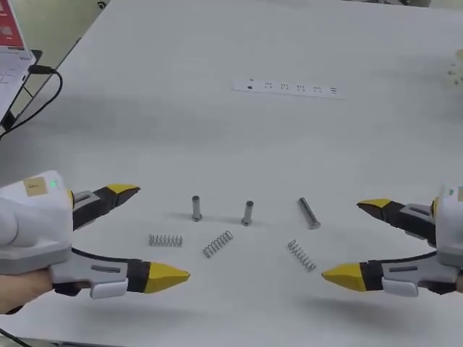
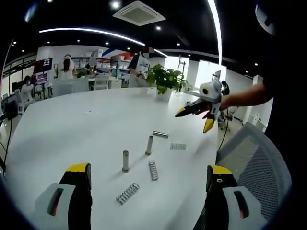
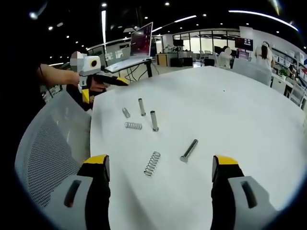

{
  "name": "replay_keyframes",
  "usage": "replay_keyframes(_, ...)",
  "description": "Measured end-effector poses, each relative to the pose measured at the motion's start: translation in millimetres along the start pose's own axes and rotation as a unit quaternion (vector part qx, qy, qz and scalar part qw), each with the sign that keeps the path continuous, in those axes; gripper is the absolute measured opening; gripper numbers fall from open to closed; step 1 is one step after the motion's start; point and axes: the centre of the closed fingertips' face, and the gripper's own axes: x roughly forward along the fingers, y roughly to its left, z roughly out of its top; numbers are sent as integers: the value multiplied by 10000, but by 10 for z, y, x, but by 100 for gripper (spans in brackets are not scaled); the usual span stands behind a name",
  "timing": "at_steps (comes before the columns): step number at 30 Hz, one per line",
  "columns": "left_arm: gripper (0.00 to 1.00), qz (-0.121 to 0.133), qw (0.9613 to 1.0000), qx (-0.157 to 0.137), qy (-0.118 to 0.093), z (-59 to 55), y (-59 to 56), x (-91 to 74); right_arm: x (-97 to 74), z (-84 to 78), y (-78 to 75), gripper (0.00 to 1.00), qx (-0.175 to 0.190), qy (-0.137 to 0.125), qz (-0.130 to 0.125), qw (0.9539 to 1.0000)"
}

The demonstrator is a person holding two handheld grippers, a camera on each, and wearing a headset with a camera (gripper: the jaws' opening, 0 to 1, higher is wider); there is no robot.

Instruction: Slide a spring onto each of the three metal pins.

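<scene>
Three springs [image 1: 165, 240] on table [image 1: 217, 144], three pins [image 1: 196, 208] beside them (one lying flat)

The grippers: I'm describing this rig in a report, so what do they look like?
The left gripper and the right gripper match: pale grey and white bodies, black jaws tapering to pointed yellow tips, and a dark slot on each grey jaw base. The left one's white housing carries a green light.

Laptop [image 1: 9, 40] and right gripper [image 1: 341, 240], edge-cropped
</scene>
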Motion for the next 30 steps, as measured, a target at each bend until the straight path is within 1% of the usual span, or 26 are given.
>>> replay_keyframes(4, 98, -44, 9999, -42, -138, 26, -22, -4, 34, 59, -30, 84, 50, 56, -6, 10000)
replay_keyframes(6, 98, -40, 9999, 27, -132, 25, -31, -7, 47, 95, -49, 80, 82, 44, -8, 10000)
replay_keyframes(9, 98, -77, 9998, 33, -152, 28, -50, -8, 75, 114, -76, 76, 151, 105, -16, 9998)
replay_keyframes(18, 98, -81, 9998, 105, -147, 3, -51, 0, 202, 103, -173, 71, 242, 438, -103, 9987)
replay_keyframes(22, 98, -91, 9998, 123, -148, 12, -63, 9, 271, 100, -218, 66, 316, 611, -124, 9976)
replay_keyframes(25, 98, -83, 9998, 113, -139, 7, -59, 11, 312, 103, -251, 62, 345, 673, -146, 9970)
replay_keyframes(26, 98, -80, 9998, 114, -141, 6, -55, 12, 328, 89, -282, 61, 385, 753, -207, 9962)
replay_keyframes(30, 98, -75, 9998, 106, -146, 5, -51, 12, 402, 80, -350, 56, 517, 868, -270, 9945)
